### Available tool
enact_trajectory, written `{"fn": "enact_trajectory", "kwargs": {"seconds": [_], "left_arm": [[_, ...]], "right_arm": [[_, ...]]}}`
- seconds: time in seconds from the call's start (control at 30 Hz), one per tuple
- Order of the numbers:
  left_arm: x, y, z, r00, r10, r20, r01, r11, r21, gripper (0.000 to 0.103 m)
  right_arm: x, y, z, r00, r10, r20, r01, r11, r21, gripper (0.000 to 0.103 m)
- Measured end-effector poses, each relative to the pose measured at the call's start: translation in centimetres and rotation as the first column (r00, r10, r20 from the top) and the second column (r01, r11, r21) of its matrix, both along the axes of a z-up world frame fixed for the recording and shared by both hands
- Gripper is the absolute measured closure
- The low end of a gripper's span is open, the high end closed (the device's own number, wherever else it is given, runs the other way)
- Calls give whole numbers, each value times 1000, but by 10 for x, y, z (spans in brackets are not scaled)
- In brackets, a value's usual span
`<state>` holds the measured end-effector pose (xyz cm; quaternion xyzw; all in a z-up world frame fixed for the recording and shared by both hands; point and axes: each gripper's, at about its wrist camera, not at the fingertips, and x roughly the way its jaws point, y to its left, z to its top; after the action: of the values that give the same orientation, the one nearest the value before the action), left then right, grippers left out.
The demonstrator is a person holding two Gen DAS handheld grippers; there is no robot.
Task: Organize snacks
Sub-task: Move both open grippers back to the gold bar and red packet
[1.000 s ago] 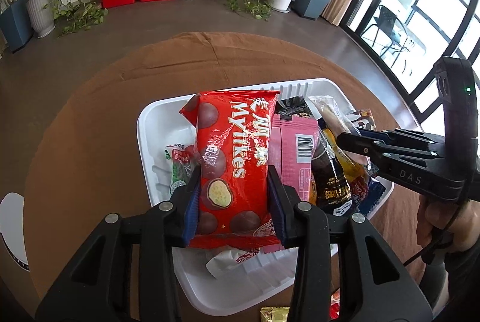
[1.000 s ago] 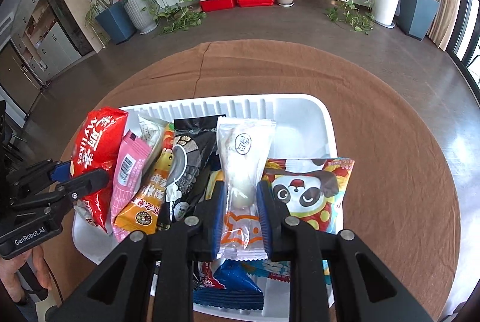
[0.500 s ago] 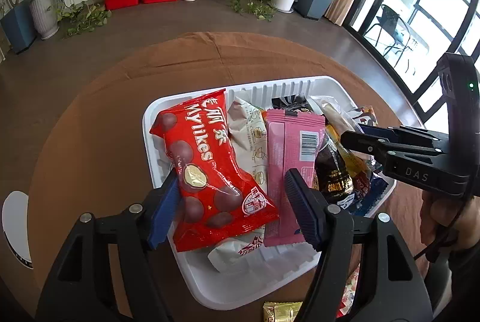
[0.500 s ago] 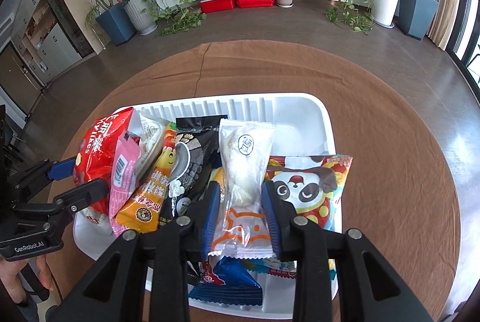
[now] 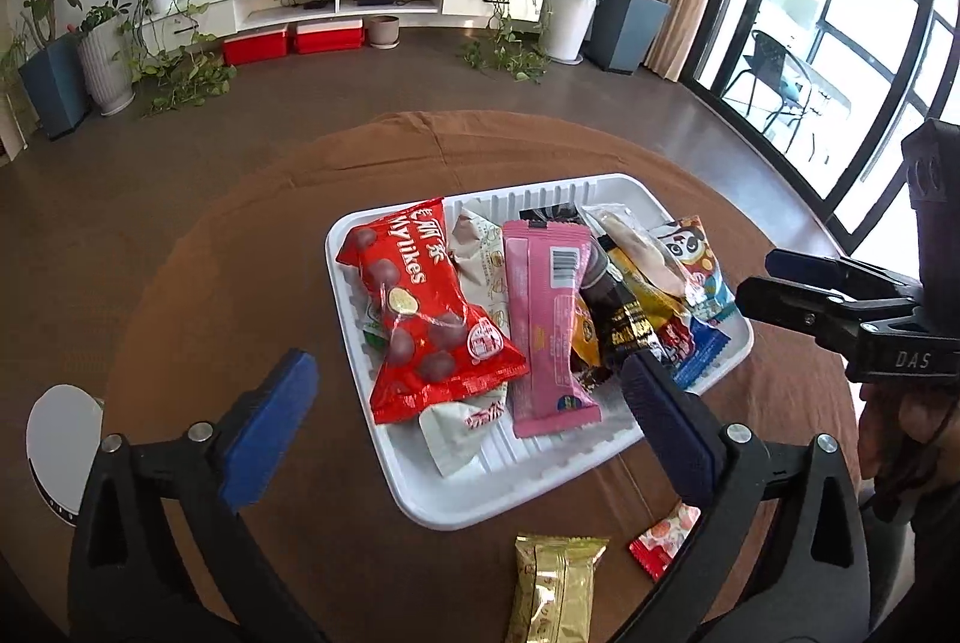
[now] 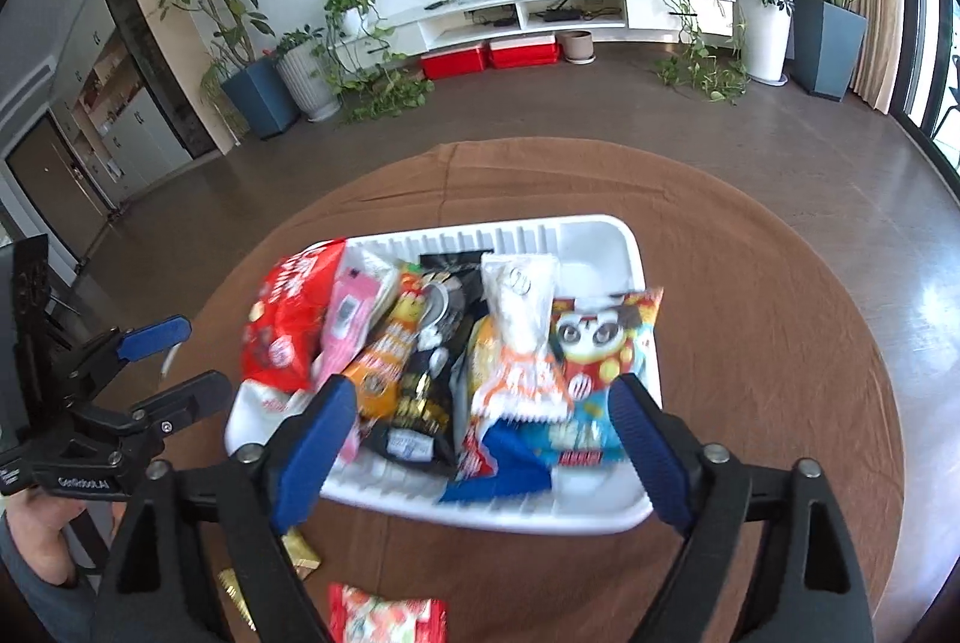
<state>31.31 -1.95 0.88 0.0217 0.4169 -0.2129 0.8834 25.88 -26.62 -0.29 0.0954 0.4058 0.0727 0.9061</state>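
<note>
White tray (image 5: 384, 457) sits on round brown-clothed table (image 5: 210, 283), packed with snack packets. Left to right in the left wrist view: left gripper (image 5: 462, 421) jaws spreading wide, nothing pinched, blue pads clear of red Mylikes bag (image 5: 420, 307) lying at the tray's left end; pink packet (image 5: 546, 319) beside it; black packet (image 5: 624, 325); panda packet (image 5: 696, 259) at right end. Right gripper (image 6: 480, 439) jaws also opening, released, hovering over white-and-orange packet (image 6: 522, 337). Gold packet (image 5: 555, 583) lies on the cloth outside the tray, near edge.
</note>
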Motion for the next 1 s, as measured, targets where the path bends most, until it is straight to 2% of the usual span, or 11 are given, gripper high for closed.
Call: {"fn": "enact_trajectory", "kwargs": {"seconds": [0.13, 0.27, 0.4, 0.5, 0.63, 1.0], "left_arm": [[-40, 0, -1, 1000, -24, 20, 23, 1000, 21, 0], [-83, -4, -13, 997, -59, 39, 56, 996, 72, 0], [-117, -10, -33, 996, -88, 10, 86, 991, 106, 0], [-134, -10, -50, 995, -92, -34, 95, 991, 95, 0], [-138, -12, -67, 991, -69, -114, 81, 991, 104, 0], [-121, -18, -79, 986, -86, -141, 109, 980, 164, 1]], "right_arm": [[-37, -3, -4, 1000, -3, -2, 3, 1000, 31, 12], [-83, -3, -23, 1000, -11, -13, 11, 999, 47, 12], [-119, -2, -43, 999, -24, -38, 27, 997, 75, 12], [-145, 2, -56, 998, -35, -61, 42, 993, 113, 12], [-167, 9, -61, 998, -40, -53, 45, 994, 100, 12], [-193, 25, -74, 998, -1, -69, 7, 996, 89, 13]]}}
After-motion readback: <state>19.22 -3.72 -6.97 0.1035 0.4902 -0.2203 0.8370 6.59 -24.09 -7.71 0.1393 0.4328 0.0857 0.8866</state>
